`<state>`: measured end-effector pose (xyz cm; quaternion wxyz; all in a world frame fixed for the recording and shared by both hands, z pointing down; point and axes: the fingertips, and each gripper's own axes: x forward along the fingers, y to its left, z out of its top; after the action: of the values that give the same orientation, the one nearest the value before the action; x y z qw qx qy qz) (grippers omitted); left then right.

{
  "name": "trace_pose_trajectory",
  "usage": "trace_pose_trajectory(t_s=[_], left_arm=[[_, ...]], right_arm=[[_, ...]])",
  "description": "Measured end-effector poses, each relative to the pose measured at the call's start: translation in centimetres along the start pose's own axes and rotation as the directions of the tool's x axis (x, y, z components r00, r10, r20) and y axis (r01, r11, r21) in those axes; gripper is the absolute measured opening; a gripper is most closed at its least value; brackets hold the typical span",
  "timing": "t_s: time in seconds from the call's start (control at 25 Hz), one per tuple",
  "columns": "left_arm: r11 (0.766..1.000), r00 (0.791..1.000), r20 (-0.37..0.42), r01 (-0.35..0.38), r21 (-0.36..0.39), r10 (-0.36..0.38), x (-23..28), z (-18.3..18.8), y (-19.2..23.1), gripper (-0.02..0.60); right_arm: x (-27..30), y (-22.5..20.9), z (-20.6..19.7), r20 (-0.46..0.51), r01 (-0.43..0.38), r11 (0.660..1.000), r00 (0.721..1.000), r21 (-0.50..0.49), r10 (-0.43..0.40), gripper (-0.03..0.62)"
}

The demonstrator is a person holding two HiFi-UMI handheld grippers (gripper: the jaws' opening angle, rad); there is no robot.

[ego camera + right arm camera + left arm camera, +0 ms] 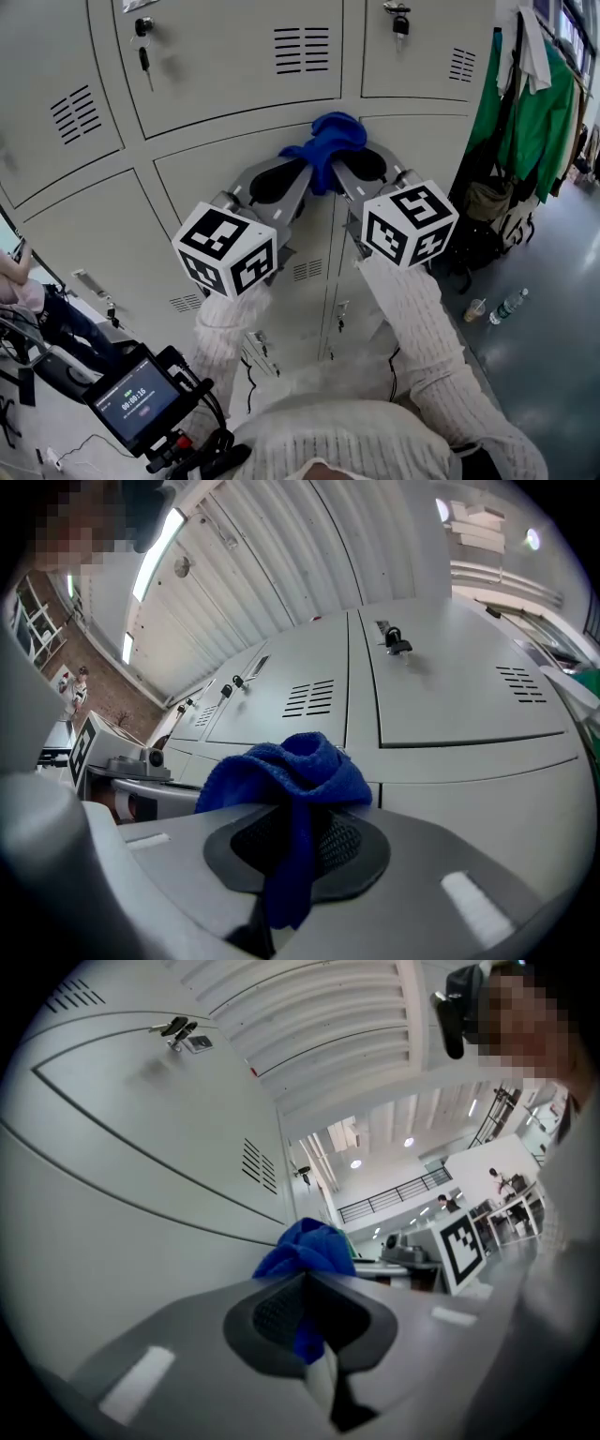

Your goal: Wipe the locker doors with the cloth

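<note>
The head view shows the left gripper (307, 176) and right gripper (337, 174) meeting at the bunched blue cloth (326, 141) close before the grey locker doors (216, 169), while only the gripper views show each gripper's jaws clenched on a fold of it.

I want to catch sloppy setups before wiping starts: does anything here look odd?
The cloth is bunched into a wad, pinched by both the left gripper and the right gripper at once, not spread flat on the locker door. A cup and bottle sit on the floor nearby.
</note>
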<state>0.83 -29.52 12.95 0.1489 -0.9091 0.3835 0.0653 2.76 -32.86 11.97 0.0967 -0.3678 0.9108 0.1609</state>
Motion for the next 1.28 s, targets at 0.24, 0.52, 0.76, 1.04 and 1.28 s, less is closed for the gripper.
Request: trace_pose_trajectory(t_s=[0.24,0.52,0.76,1.04,1.28], left_arm=[[0.999,0.999,-0.022,0.023,-0.026,-0.023,-0.3,-1.1,0.3,0.002],[0.999,0.999,-0.038,0.022,-0.048,-0.024,-0.7,-4.2,-0.4,0.002],[0.994,0.996,-0.084,0.025,-0.104,-0.034,-1.8,-7.4,-0.2,0.002],[0.987,0.987,-0.156,0.002,-0.163,-0.027,-2.8,-11.9,-0.6,0.002],[0.972,0.97,-0.242,-0.041,-0.233,-0.018,-4.8,-16.3,-1.1,0.002]], right_arm=[[0.1,0.2,-1.0,0.049,0.013,0.999,0.999,0.047,-0.015,0.048],[-1.1,0.6,-4.0,0.021,0.05,0.998,0.998,0.049,-0.051,0.048],[-1.3,1.9,-7.3,-0.044,0.056,0.996,0.998,0.071,-0.053,0.048],[-2.1,2.8,-11.7,-0.126,0.059,0.992,0.991,0.108,-0.045,0.048],[-2.9,4.8,-16.5,-0.228,0.049,0.982,0.974,0.181,-0.006,0.048]])
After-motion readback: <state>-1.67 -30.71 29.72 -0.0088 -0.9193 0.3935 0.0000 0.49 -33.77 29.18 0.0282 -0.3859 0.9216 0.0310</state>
